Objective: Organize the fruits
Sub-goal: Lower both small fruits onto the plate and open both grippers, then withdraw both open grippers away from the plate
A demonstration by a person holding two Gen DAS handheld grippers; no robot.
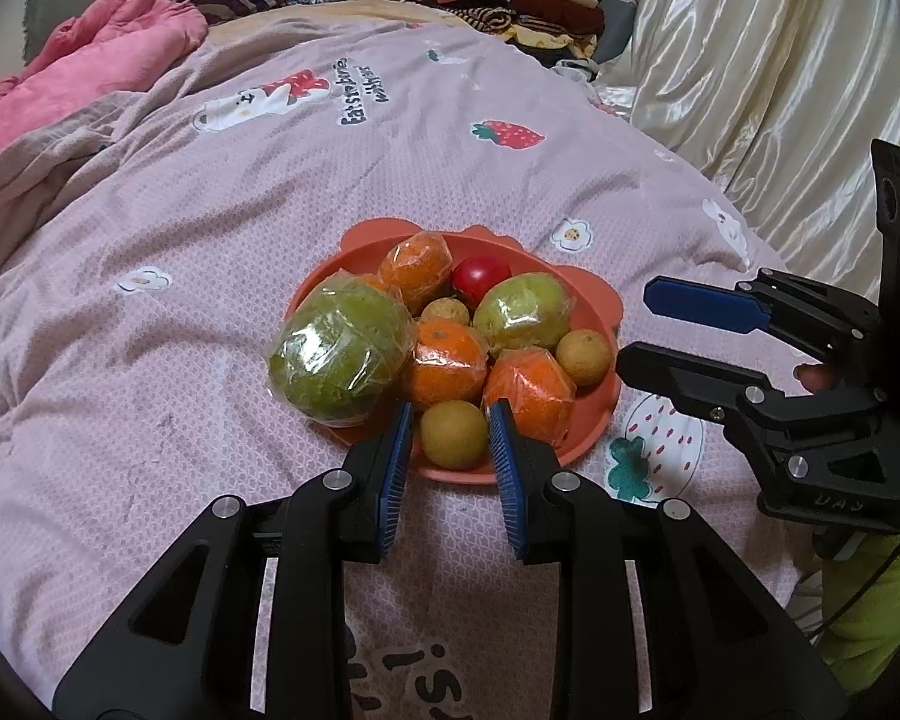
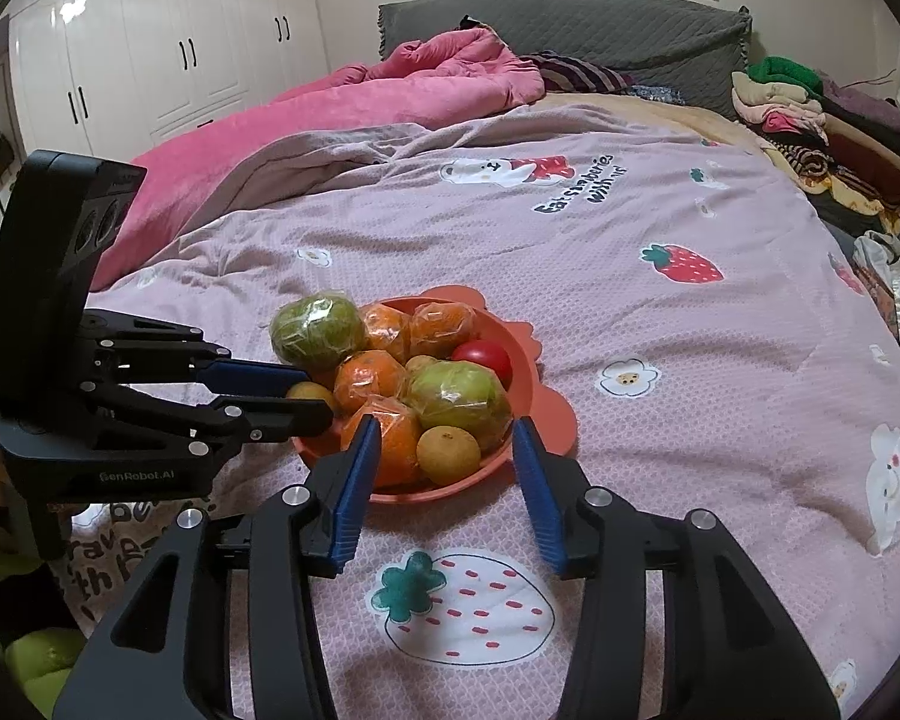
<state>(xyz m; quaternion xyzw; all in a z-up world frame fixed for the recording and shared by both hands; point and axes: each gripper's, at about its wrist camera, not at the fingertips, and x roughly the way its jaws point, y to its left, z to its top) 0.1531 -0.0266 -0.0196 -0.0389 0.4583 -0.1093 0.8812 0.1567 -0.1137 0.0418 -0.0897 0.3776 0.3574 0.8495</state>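
An orange plate [image 1: 594,420] on the bed holds a pile of fruit: two wrapped green fruits [image 1: 339,354], several wrapped oranges [image 1: 528,390], a red tomato [image 1: 480,276] and small yellow-brown fruits. My left gripper [image 1: 450,429] is open, its fingertips either side of a small yellow-brown fruit [image 1: 453,433] at the plate's near rim; I cannot tell if they touch it. My right gripper [image 2: 447,438] is open and empty just before the plate [image 2: 546,420], facing another small yellow-brown fruit [image 2: 448,455]. It also shows in the left wrist view [image 1: 636,324], right of the plate.
The plate sits on a pink quilt [image 1: 210,240] with strawberry prints. A pink duvet [image 2: 342,120] lies bunched at the far left. Folded clothes [image 2: 822,120] are stacked at the far right. A satin curtain [image 1: 780,60] hangs beside the bed, and white wardrobes [image 2: 150,48] stand behind.
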